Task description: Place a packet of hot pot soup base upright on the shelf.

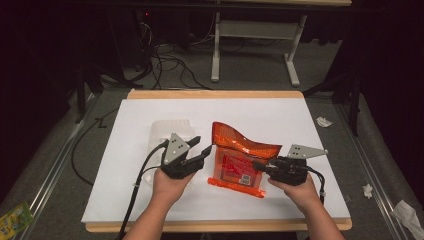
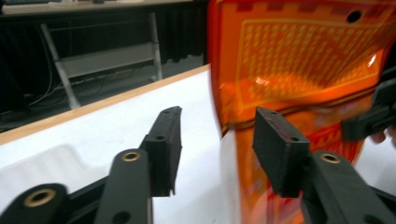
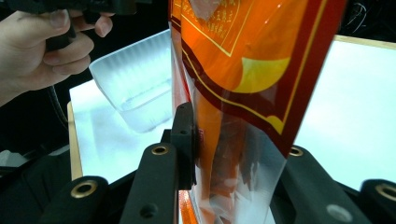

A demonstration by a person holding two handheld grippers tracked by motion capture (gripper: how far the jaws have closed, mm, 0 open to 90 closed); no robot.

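Note:
An orange-red plastic pouch [image 1: 235, 165] with printed labels stands half raised in the middle of the white tabletop [image 1: 280, 115], its top curled over. My right gripper [image 1: 256, 164] is shut on the pouch's right edge; in the right gripper view the left pad [image 3: 187, 135] presses the pouch film [image 3: 233, 46] while the other pad is hidden behind it. My left gripper [image 1: 204, 144] is open at the pouch's upper left edge. In the left gripper view that edge [image 2: 229, 140] lies loose between the spread jaws of the left gripper [image 2: 217, 116].
A clear plastic tub [image 1: 167, 130] stands just behind my left hand, also in the right gripper view [image 3: 135, 88]. Crumpled paper scraps [image 1: 324, 121] lie on the floor to the right, cables [image 1: 170, 65] at the back, and a green-yellow packet [image 1: 12, 217] at the bottom left.

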